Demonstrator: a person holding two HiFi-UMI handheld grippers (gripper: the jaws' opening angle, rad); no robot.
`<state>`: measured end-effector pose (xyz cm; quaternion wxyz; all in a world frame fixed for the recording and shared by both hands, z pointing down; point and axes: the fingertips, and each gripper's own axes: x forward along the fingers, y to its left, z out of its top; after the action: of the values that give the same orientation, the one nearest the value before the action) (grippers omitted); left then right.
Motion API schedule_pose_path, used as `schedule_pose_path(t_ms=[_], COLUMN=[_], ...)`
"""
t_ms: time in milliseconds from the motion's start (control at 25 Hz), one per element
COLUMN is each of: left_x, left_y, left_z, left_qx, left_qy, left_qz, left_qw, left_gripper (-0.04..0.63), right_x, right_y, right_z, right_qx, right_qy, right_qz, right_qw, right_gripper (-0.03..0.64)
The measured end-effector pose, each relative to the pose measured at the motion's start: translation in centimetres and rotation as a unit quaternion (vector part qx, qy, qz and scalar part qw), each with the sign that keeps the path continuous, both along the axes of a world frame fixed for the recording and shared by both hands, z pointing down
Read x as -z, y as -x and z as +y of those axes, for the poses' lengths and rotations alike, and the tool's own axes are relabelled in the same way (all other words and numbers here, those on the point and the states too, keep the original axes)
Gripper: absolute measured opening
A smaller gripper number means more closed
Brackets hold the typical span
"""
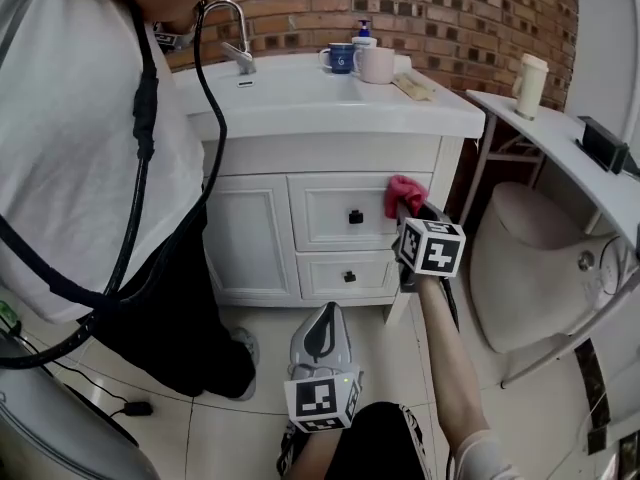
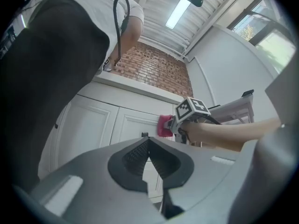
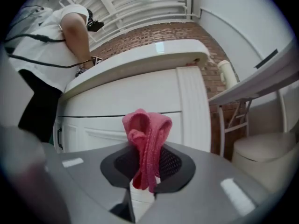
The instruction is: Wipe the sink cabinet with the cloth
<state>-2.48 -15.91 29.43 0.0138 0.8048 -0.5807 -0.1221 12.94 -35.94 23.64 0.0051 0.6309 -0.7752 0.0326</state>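
Observation:
The white sink cabinet (image 1: 250, 238) fills the middle of the head view, with two drawers and black knobs (image 1: 355, 217). My right gripper (image 1: 403, 206) is shut on a pink cloth (image 1: 403, 193) and holds it against the upper drawer's right end. In the right gripper view the cloth (image 3: 147, 141) bunches up between the jaws, close to the cabinet front (image 3: 140, 101). My left gripper (image 1: 322, 333) hangs low before the cabinet, shut and empty. In the left gripper view the jaws (image 2: 148, 154) meet, and the cloth (image 2: 164, 125) shows beyond them.
Another person in a white shirt and dark trousers (image 1: 90, 148) stands at the cabinet's left. On the countertop are a tap (image 1: 235, 43), a blue mug (image 1: 341, 57) and a white cup (image 1: 377, 64). A toilet (image 1: 540, 258) and a shelf (image 1: 560, 148) stand at the right.

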Motion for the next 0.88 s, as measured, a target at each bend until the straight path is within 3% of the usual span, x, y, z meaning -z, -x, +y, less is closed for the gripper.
schedule_pose_path(t_ms=[320, 440, 520, 680, 880], left_x=[-0.2, -0.1, -0.1, 0.3, 0.7], left_y=[-1.1, -1.2, -1.3, -2.0, -1.1], left_z=[0.0, 0.0, -0.1, 0.1, 0.9], left_qx=[-0.001, -0.001, -0.003, -0.016, -0.007], left_qy=[0.000, -0.001, -0.001, -0.010, -0.021], left_qz=[-0.018, -0.019, -0.018, -0.015, 0.005], left_qw=[0.9998, 0.9998, 0.9998, 0.9997, 0.9997], left_gripper=[0.009, 0.009, 0.009, 0.012, 0.012], right_x=[-1.3, -1.2, -0.8, -1.0, -5.7], right_y=[-8.6, -8.7, -6.1, 4.2, 16.1], right_z=[0.4, 1.6, 2.9, 4.2, 3.1], right_qx=[-0.060, -0.062, -0.030, 0.084, 0.195], right_qy=[0.023, 0.015, -0.002, -0.020, 0.016], right_qz=[-0.007, -0.019, -0.030, -0.037, 0.003], right_qw=[0.998, 0.998, 0.999, 0.996, 0.981], right_gripper=[0.069, 0.067, 0.067, 0.069, 0.069])
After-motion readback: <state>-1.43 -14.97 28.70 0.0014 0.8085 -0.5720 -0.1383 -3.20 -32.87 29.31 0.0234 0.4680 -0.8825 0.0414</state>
